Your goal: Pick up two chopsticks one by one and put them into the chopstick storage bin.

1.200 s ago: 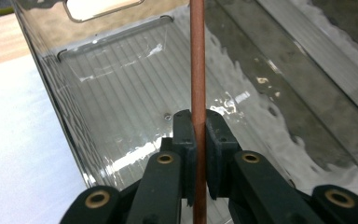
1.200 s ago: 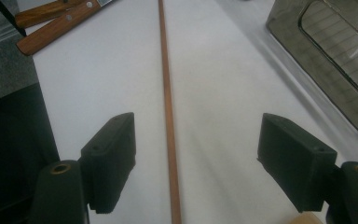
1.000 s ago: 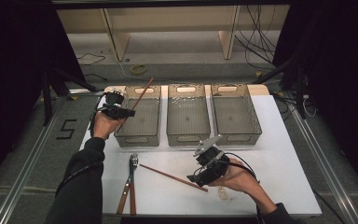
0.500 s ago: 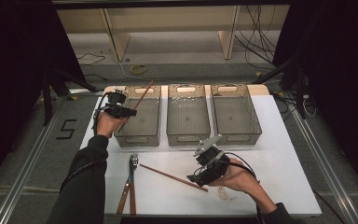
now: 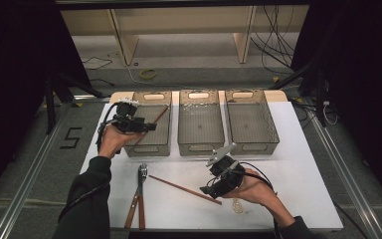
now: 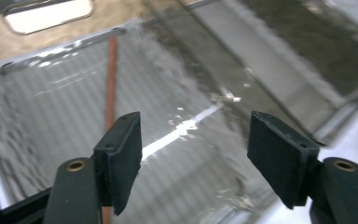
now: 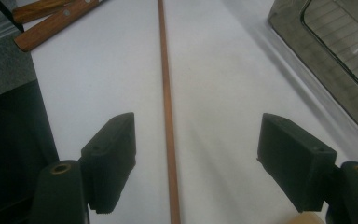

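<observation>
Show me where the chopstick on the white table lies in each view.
High view: chopstick lies slanted at lower centre, by the right gripper.
Right gripper view: chopstick runs up the middle between the fingers.
Left gripper view: a second chopstick, in a bin.
Shared landmark: wooden handles.

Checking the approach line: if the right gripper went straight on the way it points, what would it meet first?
Probably the chopstick on the table, lying between the open right gripper jaws; farther along, the wooden handles.
</observation>
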`<state>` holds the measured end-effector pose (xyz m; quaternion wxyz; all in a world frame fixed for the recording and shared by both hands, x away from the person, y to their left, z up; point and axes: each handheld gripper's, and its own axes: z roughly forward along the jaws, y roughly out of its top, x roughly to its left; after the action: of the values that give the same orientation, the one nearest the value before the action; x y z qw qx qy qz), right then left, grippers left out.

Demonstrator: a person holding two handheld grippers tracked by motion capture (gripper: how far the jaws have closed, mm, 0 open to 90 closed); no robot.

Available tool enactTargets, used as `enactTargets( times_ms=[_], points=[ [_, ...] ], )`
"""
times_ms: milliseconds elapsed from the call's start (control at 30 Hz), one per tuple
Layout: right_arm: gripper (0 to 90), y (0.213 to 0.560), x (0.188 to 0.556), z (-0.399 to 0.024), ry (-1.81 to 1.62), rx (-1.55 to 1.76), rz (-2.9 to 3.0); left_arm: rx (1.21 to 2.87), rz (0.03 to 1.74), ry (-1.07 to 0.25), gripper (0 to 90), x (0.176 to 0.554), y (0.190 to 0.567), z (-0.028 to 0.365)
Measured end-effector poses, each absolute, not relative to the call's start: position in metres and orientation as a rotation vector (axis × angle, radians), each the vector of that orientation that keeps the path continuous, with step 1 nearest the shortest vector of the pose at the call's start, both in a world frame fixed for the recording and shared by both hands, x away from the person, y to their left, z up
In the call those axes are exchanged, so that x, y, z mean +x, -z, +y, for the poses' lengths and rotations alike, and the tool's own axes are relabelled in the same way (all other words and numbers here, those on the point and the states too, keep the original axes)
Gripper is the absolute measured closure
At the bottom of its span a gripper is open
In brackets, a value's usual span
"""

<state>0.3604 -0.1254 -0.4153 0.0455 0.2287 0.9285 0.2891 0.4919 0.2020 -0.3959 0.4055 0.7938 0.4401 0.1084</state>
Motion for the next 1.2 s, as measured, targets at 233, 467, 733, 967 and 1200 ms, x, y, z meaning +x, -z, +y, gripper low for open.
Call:
enactTargets(
  times_ms=[233,467,733,967,1200],
  points=[
    [30.1,0.419,0.363,-0.123,-0.837,0.708,2.858,1.98,0.98,-0.264,26.1,0.452,0.391,0.196],
    [32.4,0.423,0.368,-0.12,-0.81,0.724,2.877,1.998,0.899,-0.29,23.3,0.428,0.392,0.19],
    [35.7,0.429,0.371,-0.115,-0.755,0.728,2.906,2.021,0.841,-0.29,20.2,0.408,0.398,0.188],
    [40.2,0.434,0.374,-0.112,-0.703,0.713,2.927,2.027,0.793,-0.279,18.4,0.395,0.403,0.186],
    [46.1,0.439,0.377,-0.108,-0.668,0.703,2.944,2.036,0.775,-0.273,17.8,0.386,0.409,0.186]
  ],
)
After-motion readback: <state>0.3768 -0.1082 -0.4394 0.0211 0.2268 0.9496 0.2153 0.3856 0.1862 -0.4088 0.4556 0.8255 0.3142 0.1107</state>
